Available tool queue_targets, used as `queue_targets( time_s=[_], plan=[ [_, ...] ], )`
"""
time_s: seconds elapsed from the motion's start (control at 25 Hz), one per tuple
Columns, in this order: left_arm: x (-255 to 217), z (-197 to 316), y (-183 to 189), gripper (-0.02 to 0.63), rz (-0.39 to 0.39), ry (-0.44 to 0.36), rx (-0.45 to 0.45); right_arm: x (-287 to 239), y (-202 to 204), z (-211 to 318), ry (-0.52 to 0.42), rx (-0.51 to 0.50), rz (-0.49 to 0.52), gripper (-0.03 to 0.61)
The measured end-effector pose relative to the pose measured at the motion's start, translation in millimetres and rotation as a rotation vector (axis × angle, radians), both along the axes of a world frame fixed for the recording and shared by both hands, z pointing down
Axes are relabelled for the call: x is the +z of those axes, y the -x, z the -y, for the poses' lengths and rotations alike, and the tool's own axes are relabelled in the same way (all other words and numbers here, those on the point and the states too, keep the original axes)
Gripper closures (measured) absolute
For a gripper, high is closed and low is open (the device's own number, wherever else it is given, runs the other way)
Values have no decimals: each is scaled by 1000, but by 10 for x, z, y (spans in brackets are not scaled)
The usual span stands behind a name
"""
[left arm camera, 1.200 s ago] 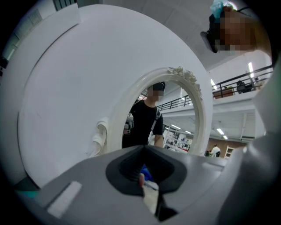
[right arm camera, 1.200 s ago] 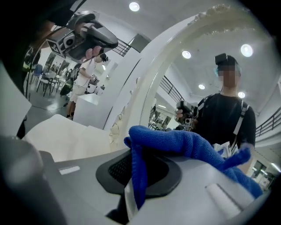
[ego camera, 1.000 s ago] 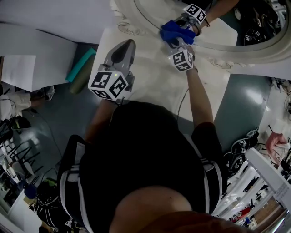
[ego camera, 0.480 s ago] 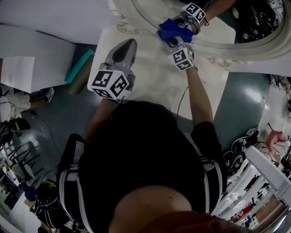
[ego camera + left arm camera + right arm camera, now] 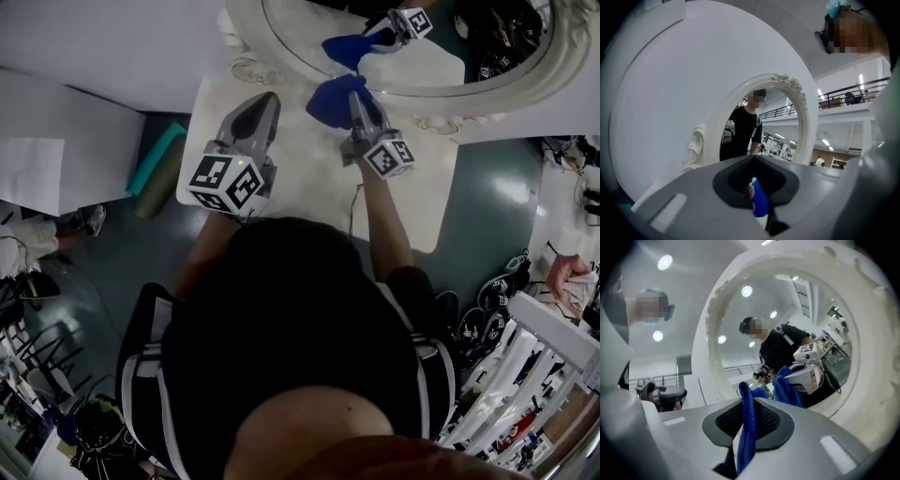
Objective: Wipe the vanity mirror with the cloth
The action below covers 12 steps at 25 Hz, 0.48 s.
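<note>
The vanity mirror (image 5: 441, 58) in its white ornate oval frame (image 5: 246, 28) stands at the back of a white table (image 5: 309, 192). My right gripper (image 5: 353, 99) is shut on a blue cloth (image 5: 330, 101), held just short of the frame's lower rim and apart from the glass. The glass shows the cloth's and the gripper's reflection. In the right gripper view the cloth (image 5: 746, 427) hangs between the shut jaws of my right gripper (image 5: 747, 404). My left gripper (image 5: 266, 97) hovers to the left over the table, jaws together and holding nothing. In the left gripper view the mirror (image 5: 774, 126) stands ahead.
A teal roll (image 5: 161, 148) lies on the floor left of the table. A thin cable (image 5: 359, 202) runs from the right gripper over the table. White boards (image 5: 66, 131) stand at the left, and racks with clutter (image 5: 525, 375) fill the right side.
My right gripper has drawn back and down from the mirror glass with the cloth, which now sits off the glass near the frame's lower rim. The left gripper has hardly moved.
</note>
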<state>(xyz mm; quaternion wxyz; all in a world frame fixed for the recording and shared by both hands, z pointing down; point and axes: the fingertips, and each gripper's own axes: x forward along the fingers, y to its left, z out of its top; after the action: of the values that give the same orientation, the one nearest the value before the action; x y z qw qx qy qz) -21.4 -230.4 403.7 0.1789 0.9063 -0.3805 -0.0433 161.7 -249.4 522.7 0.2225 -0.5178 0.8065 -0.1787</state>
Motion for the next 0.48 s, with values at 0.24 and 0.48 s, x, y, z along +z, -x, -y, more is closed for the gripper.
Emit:
queue_targets(
  time_s=[0.24,0.48],
  plan=[
    [1,-50,-51,603,-9,-1,53,-108,-633,-654,-77,305,372,534],
    [-95,-101,-170,603,-13,-19,98,-346,-1240,-1459,-173,678,306,534]
  ],
)
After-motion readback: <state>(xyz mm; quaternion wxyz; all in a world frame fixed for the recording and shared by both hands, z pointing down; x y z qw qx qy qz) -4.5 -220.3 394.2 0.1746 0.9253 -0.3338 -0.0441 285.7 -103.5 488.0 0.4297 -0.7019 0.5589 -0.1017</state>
